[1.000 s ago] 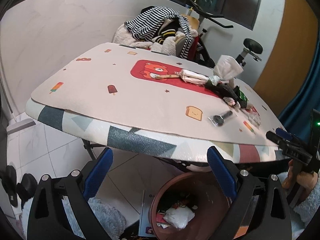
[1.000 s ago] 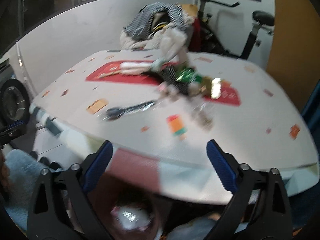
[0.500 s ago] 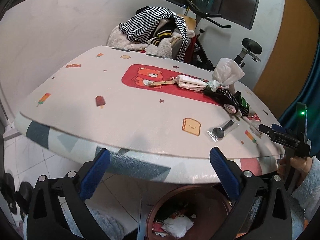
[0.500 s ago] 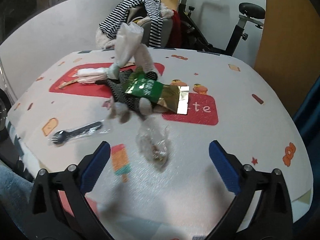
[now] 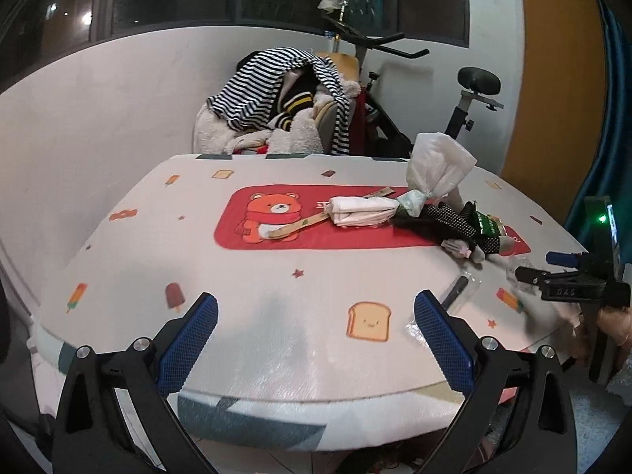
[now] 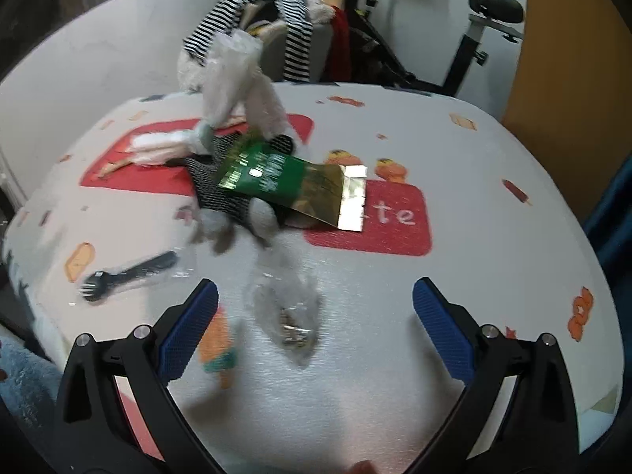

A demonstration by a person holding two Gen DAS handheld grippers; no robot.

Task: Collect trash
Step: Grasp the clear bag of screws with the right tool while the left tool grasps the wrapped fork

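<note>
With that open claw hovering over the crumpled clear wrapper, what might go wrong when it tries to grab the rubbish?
1. The clear wrapper is thin and lies flat on the tablecloth, so the right hand-held gripper may pinch cloth too, or slip off.
2. The wrapped black fork lies near the table edge; a nudge might push it off.
3. The green and gold packet rests loosely on the pile behind and could slide if bumped.

Clear wrapper [image 6: 290, 308] contents blurred beyond telling.
</note>
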